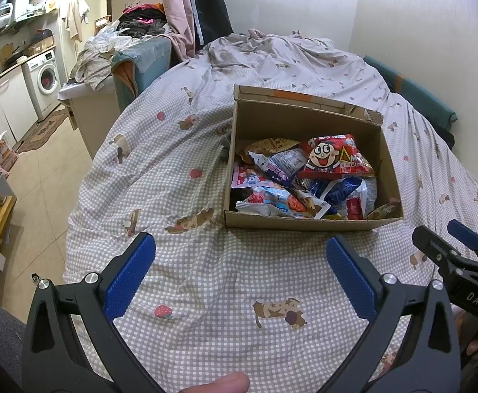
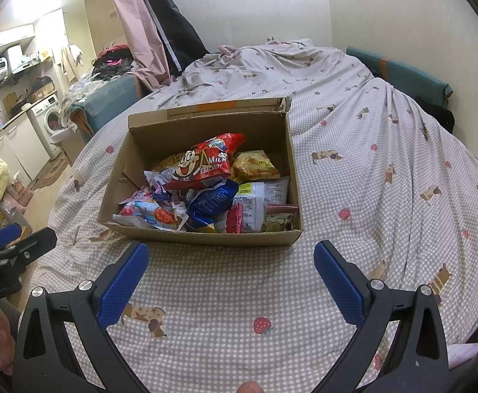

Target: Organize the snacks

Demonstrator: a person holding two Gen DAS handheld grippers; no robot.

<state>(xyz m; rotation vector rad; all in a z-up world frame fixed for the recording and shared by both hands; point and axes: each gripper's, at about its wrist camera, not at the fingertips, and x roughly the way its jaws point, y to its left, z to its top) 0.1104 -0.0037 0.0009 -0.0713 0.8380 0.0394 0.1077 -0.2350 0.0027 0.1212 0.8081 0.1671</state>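
Observation:
A brown cardboard box [image 1: 307, 121] [image 2: 206, 124] rests on the bed, filled with several snack packets. On top lies a red milk candy bag [image 1: 335, 159] [image 2: 203, 163] with a cartoon face; a dark blue packet [image 2: 211, 201] and a yellow chip bag [image 2: 255, 165] lie beside it. My left gripper [image 1: 240, 245] hovers open over the sheet just in front of the box, nothing between its blue pads. My right gripper [image 2: 230, 252] is likewise open and empty, close to the box's near wall. The right gripper [image 1: 448, 239] shows at the left wrist view's right edge, the left gripper [image 2: 19, 235] at the right wrist view's left edge.
The bed wears a checked sheet [image 1: 206, 278] with dog and strawberry prints, rumpled at the far end. A teal cushion [image 2: 402, 75] lies against the wall on the right. Left of the bed are piled clothes [image 1: 140, 23], a washing machine [image 1: 44, 78] and tiled floor.

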